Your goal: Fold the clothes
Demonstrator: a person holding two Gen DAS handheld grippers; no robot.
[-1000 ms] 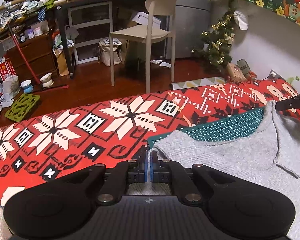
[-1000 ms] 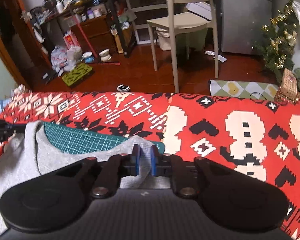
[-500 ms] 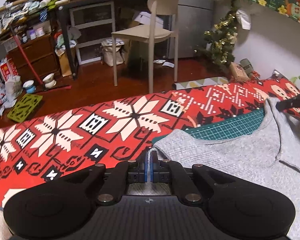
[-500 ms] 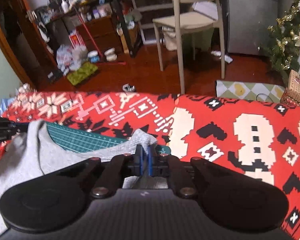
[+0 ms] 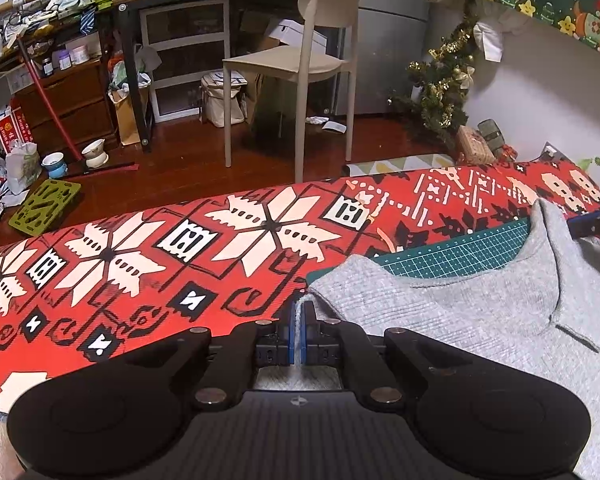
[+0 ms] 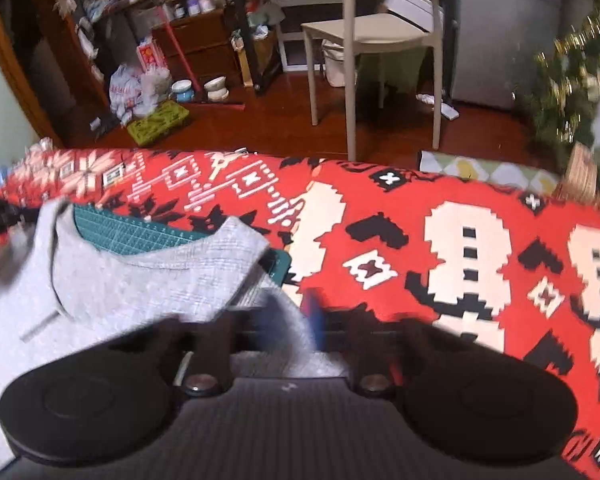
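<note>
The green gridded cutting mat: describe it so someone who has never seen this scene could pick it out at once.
Start from the red, white and black patterned blanket that covers the work surface. On it lies a grey knitted garment, and the green gridded cutting mat shows from under the garment's far edge. It is the only flat, dark green thing with fine pale grid lines there.

Left gripper [image 5: 299,330] clamped; right gripper [image 6: 296,320] (blurred) just closed, both angled down.

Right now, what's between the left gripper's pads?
A pinched fold of the grey sweater sits between the blue pads of the left gripper, which is shut on it. The left wrist view shows this clearly.
</note>
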